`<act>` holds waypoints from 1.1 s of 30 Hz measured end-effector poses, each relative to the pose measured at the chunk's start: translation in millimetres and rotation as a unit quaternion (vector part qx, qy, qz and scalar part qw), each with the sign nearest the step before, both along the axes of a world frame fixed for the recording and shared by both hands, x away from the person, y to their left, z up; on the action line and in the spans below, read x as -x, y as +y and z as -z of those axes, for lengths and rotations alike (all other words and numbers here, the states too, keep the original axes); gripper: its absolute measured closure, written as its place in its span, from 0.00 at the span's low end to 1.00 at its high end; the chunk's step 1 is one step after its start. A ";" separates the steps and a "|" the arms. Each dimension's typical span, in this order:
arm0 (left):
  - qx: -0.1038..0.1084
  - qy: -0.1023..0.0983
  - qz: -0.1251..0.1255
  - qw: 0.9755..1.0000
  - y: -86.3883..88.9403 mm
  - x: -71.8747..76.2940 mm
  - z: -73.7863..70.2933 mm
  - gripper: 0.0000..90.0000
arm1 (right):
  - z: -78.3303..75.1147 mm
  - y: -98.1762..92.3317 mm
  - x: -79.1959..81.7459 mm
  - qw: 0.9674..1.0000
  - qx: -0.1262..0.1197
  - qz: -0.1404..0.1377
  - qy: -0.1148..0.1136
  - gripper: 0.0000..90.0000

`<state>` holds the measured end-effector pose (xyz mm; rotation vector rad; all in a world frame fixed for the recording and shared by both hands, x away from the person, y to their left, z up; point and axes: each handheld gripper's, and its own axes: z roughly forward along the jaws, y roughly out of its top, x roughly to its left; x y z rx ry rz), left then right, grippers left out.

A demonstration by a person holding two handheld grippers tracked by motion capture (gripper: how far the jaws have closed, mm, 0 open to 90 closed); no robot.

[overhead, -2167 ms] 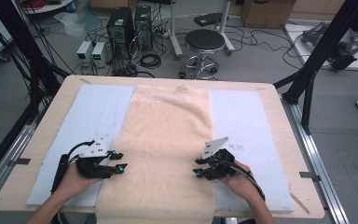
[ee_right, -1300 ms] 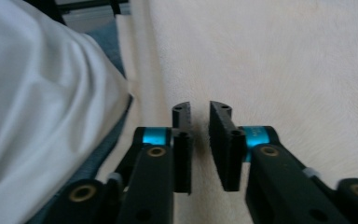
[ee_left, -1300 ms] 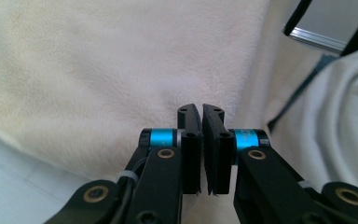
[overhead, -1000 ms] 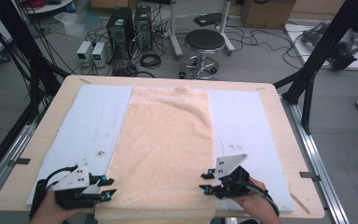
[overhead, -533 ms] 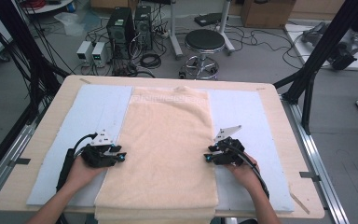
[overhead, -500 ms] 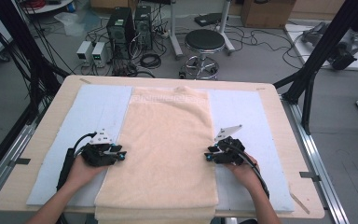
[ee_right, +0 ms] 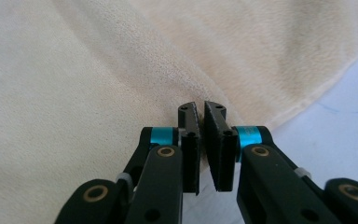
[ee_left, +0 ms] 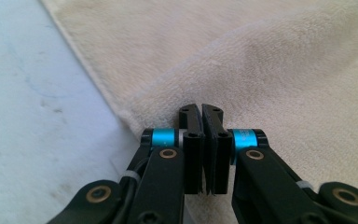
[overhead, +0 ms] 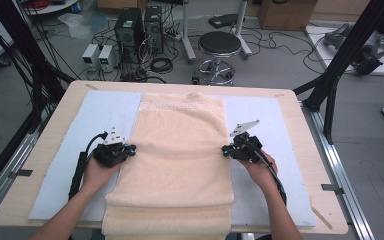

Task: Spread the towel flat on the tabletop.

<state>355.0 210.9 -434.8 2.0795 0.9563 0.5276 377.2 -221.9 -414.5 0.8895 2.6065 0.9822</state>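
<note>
1. A wooden bench [overhead: 55, 130] carries a pale blue mat [overhead: 97, 117].
2. The beige towel [overhead: 180, 145] lies down its middle, near end folded.
3. Left tongs [overhead: 129, 147] have just closed, clamped on the towel's left edge.
4. Right tongs [overhead: 225, 149] likewise pinch its right edge.

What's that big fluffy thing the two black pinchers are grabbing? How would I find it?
Look at the wooden table with a pale blue mat spread over it. Down the middle of the mat lies a long cream towel, its near end folded over. It is the only soft, fuzzy thing there, and the left gripper and right gripper pinch its two side edges.
</note>
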 end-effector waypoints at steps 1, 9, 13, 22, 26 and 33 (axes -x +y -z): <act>-0.003 -0.002 -0.006 1.000 -0.7 -2.9 -1.5 0.96 | 0.3 0.1 -1.8 1.000 0.005 0.002 -0.004 0.90; 0.019 -0.002 0.058 0.998 5.9 25.9 -18.2 0.81 | -20.1 5.1 31.2 0.998 -0.031 -0.053 -0.019 0.73; 0.028 0.010 0.120 0.992 10.2 55.3 -16.3 0.74 | -17.5 19.4 63.9 0.994 -0.013 -0.110 -0.022 0.69; -0.010 0.053 0.192 0.980 7.3 74.2 2.2 0.84 | 12.5 41.0 88.4 0.981 0.027 -0.192 0.029 0.83; -0.010 0.060 0.182 0.981 4.6 66.9 0.1 0.96 | 11.3 41.6 81.9 0.981 0.020 -0.190 0.035 0.96; 0.010 0.008 0.099 0.995 1.1 39.6 -9.7 0.95 | -7.7 35.3 56.7 0.992 0.013 -0.127 -0.017 0.94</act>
